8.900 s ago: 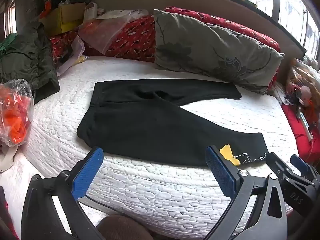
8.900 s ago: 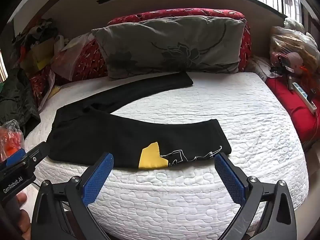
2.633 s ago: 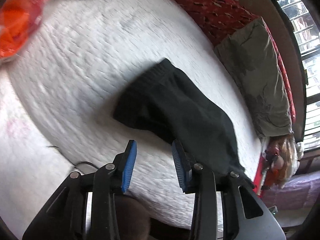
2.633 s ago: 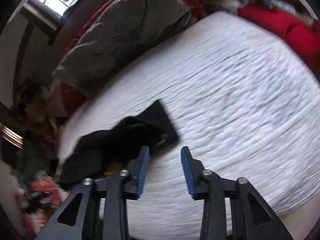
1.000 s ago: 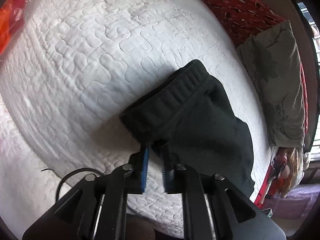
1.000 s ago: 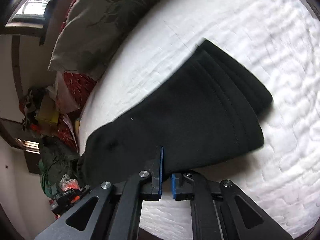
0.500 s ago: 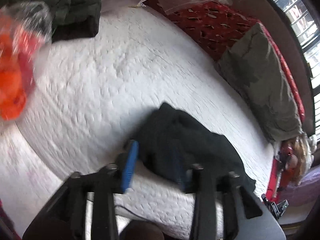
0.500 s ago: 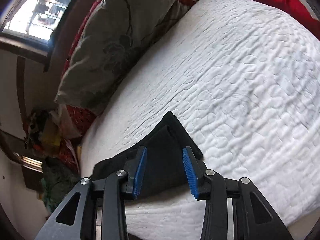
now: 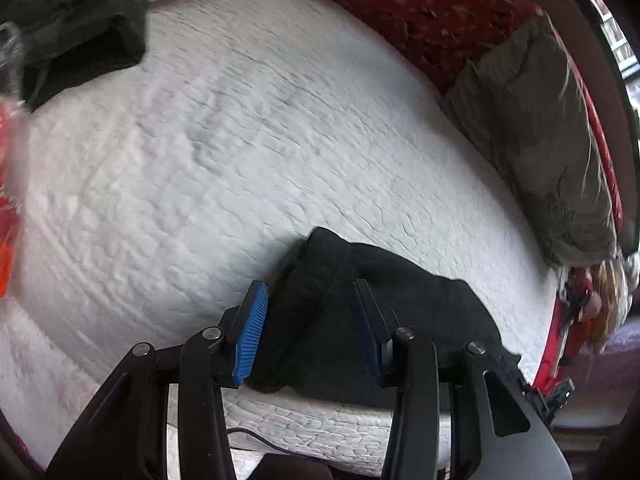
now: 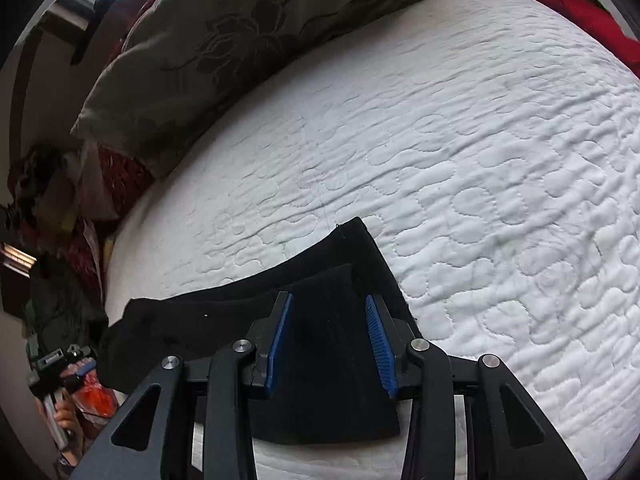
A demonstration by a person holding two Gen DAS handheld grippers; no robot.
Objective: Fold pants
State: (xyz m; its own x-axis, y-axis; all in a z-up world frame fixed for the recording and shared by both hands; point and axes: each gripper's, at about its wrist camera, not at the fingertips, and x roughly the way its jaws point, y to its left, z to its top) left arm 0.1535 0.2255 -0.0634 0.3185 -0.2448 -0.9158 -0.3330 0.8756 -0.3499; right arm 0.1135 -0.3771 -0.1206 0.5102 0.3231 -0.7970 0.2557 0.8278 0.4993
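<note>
The black pants (image 9: 400,300) lie folded lengthwise along the near edge of the white quilted mattress (image 9: 240,140). My left gripper (image 9: 310,328) is open and empty, its blue pads either side of the waistband end. In the right wrist view my right gripper (image 10: 330,340) is open and empty above the stacked leg cuffs of the pants (image 10: 340,280). The left gripper (image 10: 56,364) shows small at the far left of that view.
A grey flowered pillow (image 10: 240,32) and a red patterned cushion (image 9: 420,12) lie along the far side of the bed. Dark green clothing (image 9: 72,20) is heaped at the left. An orange plastic bag (image 9: 8,220) hangs at the left edge. Red cloth and clutter (image 9: 580,312) sit at the right.
One second ago both grippers were shut on the pants and holding them up. They have since laid the pants on the near edge of the mattress, opened and let go.
</note>
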